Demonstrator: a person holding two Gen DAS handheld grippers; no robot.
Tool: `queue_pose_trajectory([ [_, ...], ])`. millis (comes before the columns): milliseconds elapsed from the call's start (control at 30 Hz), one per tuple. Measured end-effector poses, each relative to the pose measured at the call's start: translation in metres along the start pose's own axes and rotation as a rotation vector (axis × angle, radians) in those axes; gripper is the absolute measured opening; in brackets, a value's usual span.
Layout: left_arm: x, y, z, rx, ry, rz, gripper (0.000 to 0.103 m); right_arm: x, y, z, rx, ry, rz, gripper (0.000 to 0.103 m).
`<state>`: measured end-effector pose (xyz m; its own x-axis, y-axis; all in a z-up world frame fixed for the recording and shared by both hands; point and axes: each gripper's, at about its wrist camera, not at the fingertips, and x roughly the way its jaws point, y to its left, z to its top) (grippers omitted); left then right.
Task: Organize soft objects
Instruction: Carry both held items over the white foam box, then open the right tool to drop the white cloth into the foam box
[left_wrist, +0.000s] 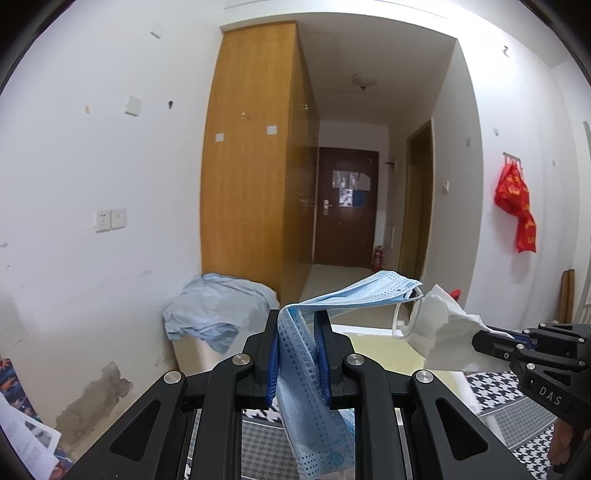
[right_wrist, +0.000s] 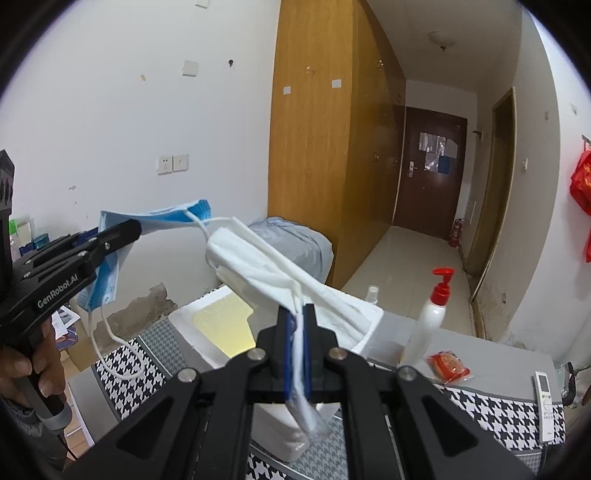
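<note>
My left gripper (left_wrist: 298, 325) is shut on a light blue face mask (left_wrist: 354, 291) and holds it up in the air; the mask hangs through the fingers and its white ear loop (left_wrist: 402, 321) dangles. In the right wrist view the left gripper (right_wrist: 129, 229) is at the left with the blue mask (right_wrist: 155, 218). My right gripper (right_wrist: 295, 314) is shut on a white face mask (right_wrist: 266, 266), held above an open white foam box (right_wrist: 184, 317). The right gripper (left_wrist: 484, 341) with the white mask (left_wrist: 450, 332) also shows in the left wrist view.
A black-and-white houndstooth cloth (right_wrist: 491, 402) covers the surface below. On it stand a white pump bottle with a red top (right_wrist: 432, 314), a red packet (right_wrist: 448, 365) and a white remote (right_wrist: 545, 398). A blue-covered object (left_wrist: 221, 306) sits by the wooden wardrobe (left_wrist: 251, 155).
</note>
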<state>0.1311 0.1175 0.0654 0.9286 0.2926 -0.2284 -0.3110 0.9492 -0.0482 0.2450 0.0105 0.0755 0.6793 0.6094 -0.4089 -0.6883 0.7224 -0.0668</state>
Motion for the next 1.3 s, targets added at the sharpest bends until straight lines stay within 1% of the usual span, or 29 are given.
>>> queue_pose_trajectory([
  [133,0.0,0.008,0.0,-0.009,-0.005,0.026,0.019,0.01,0.005,0.0,-0.007,0.022,0.02,0.008],
  [300,0.0,0.014,-0.002,-0.016,0.0,0.04,0.019,0.024,0.008,0.0,0.008,0.054,0.042,0.008],
  [400,0.002,0.018,-0.002,-0.016,-0.002,0.054,0.019,0.031,0.01,-0.001,0.011,0.071,0.046,0.008],
  [600,0.004,0.022,-0.002,-0.022,0.0,0.058,0.019,0.046,0.012,-0.003,0.012,0.108,0.044,0.008],
  [667,0.005,0.022,-0.002,-0.023,0.001,0.059,0.019,0.051,0.011,-0.003,0.015,0.123,0.044,0.01],
  [767,0.005,0.022,-0.002,-0.026,0.001,0.062,0.019,0.058,0.01,-0.004,0.024,0.145,0.046,0.021],
  [800,0.005,0.022,-0.003,-0.023,0.001,0.061,0.019,0.06,0.009,-0.005,0.025,0.152,0.042,0.033],
  [833,0.005,0.022,-0.002,-0.025,0.0,0.06,0.019,0.061,0.009,-0.005,0.027,0.156,0.046,0.051],
  [867,0.005,0.022,-0.002,-0.026,0.0,0.059,0.019,0.059,0.01,-0.006,0.028,0.145,0.041,0.06],
  [900,0.005,0.022,-0.002,-0.025,0.0,0.059,0.019,0.059,0.01,-0.006,0.028,0.145,0.041,0.076],
  [933,0.005,0.023,-0.002,-0.026,0.001,0.058,0.019,0.058,0.011,-0.006,0.026,0.134,0.036,0.086],
  [1000,0.006,0.022,-0.003,-0.023,0.005,0.057,0.019,0.054,0.013,-0.006,0.014,0.118,0.036,0.089],
  [1300,0.008,0.021,0.001,-0.016,0.01,0.046,0.019,0.046,0.009,-0.008,0.009,0.109,0.039,0.089],
])
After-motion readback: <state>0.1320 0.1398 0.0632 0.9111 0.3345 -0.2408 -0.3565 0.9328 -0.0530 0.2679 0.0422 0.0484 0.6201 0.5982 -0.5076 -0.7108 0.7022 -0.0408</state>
